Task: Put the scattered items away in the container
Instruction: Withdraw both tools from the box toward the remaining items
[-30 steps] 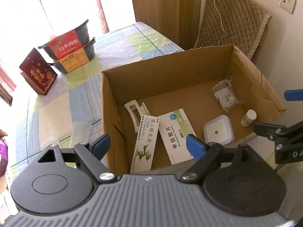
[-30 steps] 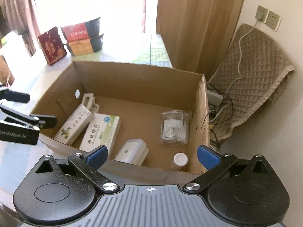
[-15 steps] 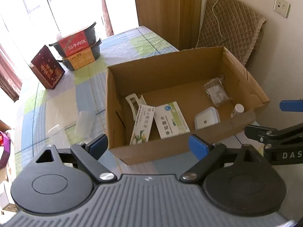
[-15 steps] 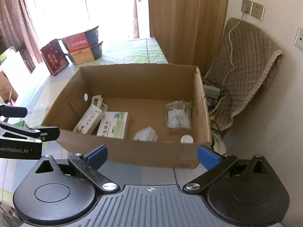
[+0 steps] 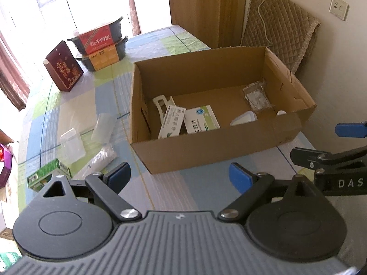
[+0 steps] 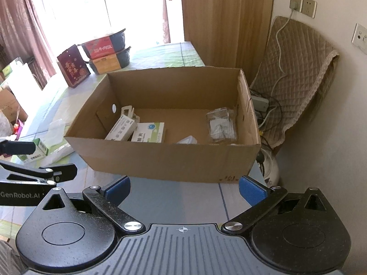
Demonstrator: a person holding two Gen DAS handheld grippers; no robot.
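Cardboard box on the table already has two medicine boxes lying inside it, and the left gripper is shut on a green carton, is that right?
Not quite. The left gripper is open and holds nothing; the green carton lies on the table beside the cardboard box, as the left wrist view shows. The two medicine boxes do lie inside it.

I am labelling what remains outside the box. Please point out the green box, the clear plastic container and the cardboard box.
green box [image 5: 49,175], left wrist view, on its top face
clear plastic container [image 5: 72,145], left wrist view, on its lid
cardboard box [image 5: 213,147], left wrist view, on its near wall
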